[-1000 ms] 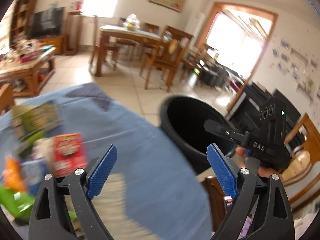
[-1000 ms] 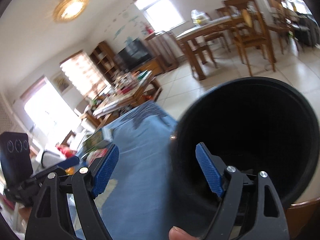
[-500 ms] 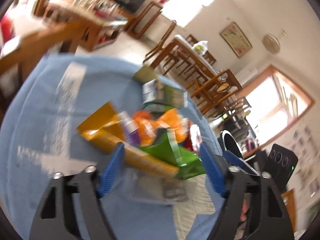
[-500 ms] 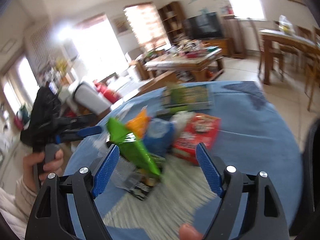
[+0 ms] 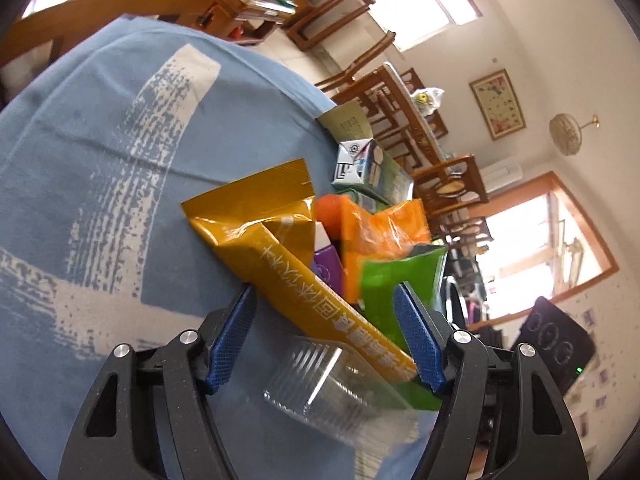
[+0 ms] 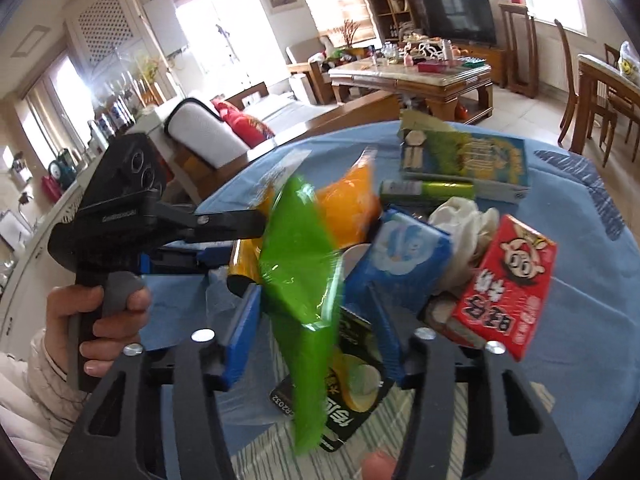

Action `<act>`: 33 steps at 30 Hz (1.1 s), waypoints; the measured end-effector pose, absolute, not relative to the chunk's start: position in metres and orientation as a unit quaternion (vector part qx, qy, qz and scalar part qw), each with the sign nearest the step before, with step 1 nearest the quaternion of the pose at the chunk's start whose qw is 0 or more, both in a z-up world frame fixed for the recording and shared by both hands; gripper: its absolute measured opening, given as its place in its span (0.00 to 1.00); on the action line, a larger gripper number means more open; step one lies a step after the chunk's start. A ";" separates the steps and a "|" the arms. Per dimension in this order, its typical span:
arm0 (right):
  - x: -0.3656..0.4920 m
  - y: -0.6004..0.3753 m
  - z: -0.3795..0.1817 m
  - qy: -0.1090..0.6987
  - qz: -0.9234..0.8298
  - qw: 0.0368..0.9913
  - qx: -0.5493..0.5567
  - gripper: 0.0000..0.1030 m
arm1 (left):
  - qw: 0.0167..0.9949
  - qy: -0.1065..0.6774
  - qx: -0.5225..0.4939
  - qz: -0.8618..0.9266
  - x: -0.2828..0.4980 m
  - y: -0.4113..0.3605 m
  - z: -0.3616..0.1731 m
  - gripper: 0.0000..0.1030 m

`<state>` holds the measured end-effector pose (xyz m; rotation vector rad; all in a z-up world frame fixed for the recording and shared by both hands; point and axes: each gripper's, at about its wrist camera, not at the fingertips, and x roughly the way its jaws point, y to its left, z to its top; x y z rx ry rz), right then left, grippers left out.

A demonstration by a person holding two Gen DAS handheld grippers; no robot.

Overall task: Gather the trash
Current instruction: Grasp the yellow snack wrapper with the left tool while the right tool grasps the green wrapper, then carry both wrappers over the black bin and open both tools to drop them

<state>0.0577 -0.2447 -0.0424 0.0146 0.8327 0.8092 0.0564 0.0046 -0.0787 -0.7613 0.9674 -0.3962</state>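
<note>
A pile of trash lies on the blue tablecloth (image 5: 100,168). In the left wrist view my left gripper (image 5: 326,340) is open around a gold foil packet (image 5: 288,256), with a clear plastic cup (image 5: 320,392) below and a green wrapper (image 5: 404,284) and orange wrapper (image 5: 384,232) beyond. In the right wrist view my right gripper (image 6: 312,336) is open around the green wrapper (image 6: 304,264), above a dark packet (image 6: 352,392). The left gripper (image 6: 224,222) reaches in from the left.
Around the pile lie a red carton (image 6: 508,284), a blue pack (image 6: 404,256), a crumpled white glove (image 6: 468,216), a green tube (image 6: 428,190) and a green box (image 6: 468,160). Wooden chairs (image 5: 448,176) and a coffee table (image 6: 412,76) stand beyond.
Both grippers swung away from the black bin to the trash pile and closed in; each now straddles a wrapper, jaws somewhat narrower than before.
</note>
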 end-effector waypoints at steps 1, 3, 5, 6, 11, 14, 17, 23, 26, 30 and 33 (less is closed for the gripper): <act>0.057 -0.243 -0.044 0.395 0.384 0.835 0.005 0.47 | 0.800 0.450 -0.352 -0.183 0.056 0.003 -0.078 0.69; 0.054 -0.239 -0.047 0.394 0.379 0.838 -0.002 0.42 | 0.805 0.447 -0.346 -0.179 0.055 -0.001 -0.078 0.66; 0.053 -0.240 -0.049 0.392 0.378 0.839 0.001 0.37 | 0.804 0.455 -0.342 -0.174 0.057 -0.003 -0.081 0.48; 0.053 -0.242 -0.049 0.390 0.379 0.839 0.008 0.36 | 0.802 0.461 -0.340 -0.169 0.058 -0.004 -0.085 0.30; 0.050 -0.253 -0.044 0.377 0.376 0.846 0.035 0.35 | 0.806 0.464 -0.331 -0.162 0.054 -0.007 -0.090 0.14; 0.046 -0.260 -0.040 0.365 0.377 0.850 0.053 0.35 | 0.817 0.450 -0.322 -0.163 0.052 -0.010 -0.084 0.12; 0.043 -0.267 -0.037 0.348 0.380 0.854 0.069 0.35 | 0.832 0.424 -0.317 -0.167 0.042 -0.008 -0.074 0.11; 0.037 -0.278 -0.028 0.314 0.378 0.865 0.098 0.35 | 0.865 0.372 -0.301 -0.153 0.019 0.003 -0.043 0.10; 0.033 -0.285 -0.022 0.290 0.378 0.872 0.110 0.35 | 0.883 0.346 -0.283 -0.145 0.005 0.006 -0.022 0.10; 0.032 -0.292 -0.015 0.273 0.376 0.878 0.119 0.35 | 0.902 0.320 -0.248 -0.148 -0.015 -0.005 0.003 0.10; 0.030 -0.304 -0.013 0.261 0.370 0.882 0.129 0.35 | 0.910 0.310 -0.225 -0.159 -0.016 -0.024 0.019 0.10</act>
